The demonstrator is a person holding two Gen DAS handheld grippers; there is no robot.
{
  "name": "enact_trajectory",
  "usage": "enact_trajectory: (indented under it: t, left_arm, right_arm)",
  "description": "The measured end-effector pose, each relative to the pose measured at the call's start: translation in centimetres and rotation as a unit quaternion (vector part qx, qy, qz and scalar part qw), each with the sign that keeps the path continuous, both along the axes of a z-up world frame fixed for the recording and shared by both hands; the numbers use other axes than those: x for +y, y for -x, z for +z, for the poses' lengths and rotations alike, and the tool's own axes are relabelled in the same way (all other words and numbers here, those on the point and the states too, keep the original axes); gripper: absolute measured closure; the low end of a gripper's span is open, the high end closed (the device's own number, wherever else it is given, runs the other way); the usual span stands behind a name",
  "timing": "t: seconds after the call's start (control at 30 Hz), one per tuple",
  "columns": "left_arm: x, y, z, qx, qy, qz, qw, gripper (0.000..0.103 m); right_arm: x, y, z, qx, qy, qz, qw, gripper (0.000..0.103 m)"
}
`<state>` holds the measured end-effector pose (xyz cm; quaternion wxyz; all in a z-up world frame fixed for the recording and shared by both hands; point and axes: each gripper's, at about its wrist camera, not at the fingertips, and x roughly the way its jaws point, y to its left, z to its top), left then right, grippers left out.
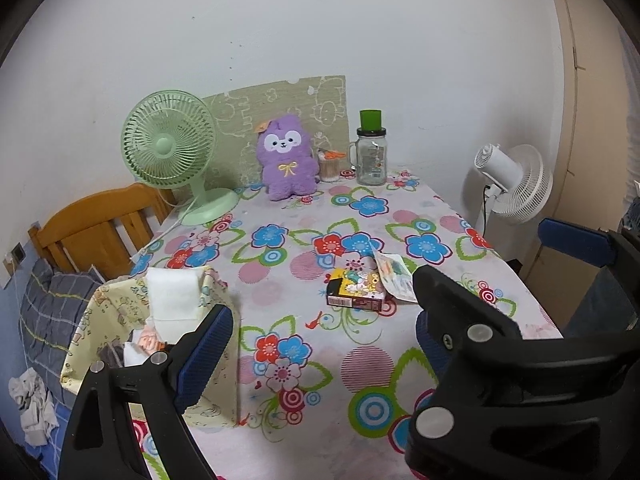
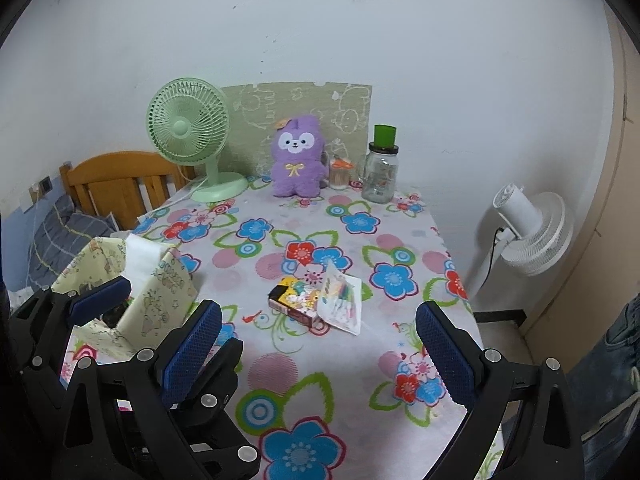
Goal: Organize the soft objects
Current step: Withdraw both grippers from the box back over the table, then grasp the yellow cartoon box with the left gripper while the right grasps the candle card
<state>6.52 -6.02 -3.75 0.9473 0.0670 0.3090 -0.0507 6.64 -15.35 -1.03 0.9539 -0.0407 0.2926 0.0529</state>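
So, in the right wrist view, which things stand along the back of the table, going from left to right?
green fan → purple plush toy → small jar of cotton swabs → glass jar with green cap

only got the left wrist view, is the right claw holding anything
observer: No. The right claw is open, with nothing between its fingers.
operator: my own finger hides part of that packet, what is it
observer: A flat packet printed with coloured pens. It leans on the box, its right edge down on the cloth.
operator: anything right of the table
observer: A black seat, low beside the table edge, below the white fan.
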Motion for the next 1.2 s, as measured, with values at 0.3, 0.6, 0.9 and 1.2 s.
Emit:
enact_trajectory:
  t: [0.3, 0.6, 0.9, 1.2]
  left_arm:
    - [-1.0, -1.7, -1.0, 0.008, 0.001, -0.015, 0.9999, 0.009]
    - [-1.2, -4.1, -3.3, 0.031, 0.0, -0.022, 0.9993, 0.009]
    - [-1.8, -7.0, -5.4, 0.051, -0.01, -0.024, 0.9984, 0.009]
    - [-1.9, -10.3, -7.2, 0.082, -0.004, -0.023, 0.9964, 0.009]
  right_arm:
    - [-1.5, -1.7, -1.0, 0.011, -0.01, -0.001, 1.0, 0.004]
    - [-2.1, -4.1, -3.1, 0.041, -0.009, -0.005, 0.999, 0.004]
    - [-2.9, -7.1, -5.4, 0.067, -0.023, -0.016, 0.997, 0.004]
    - [-3.8, -10.3, -6.8, 0.084, -0.034, -0.029, 0.995, 0.004]
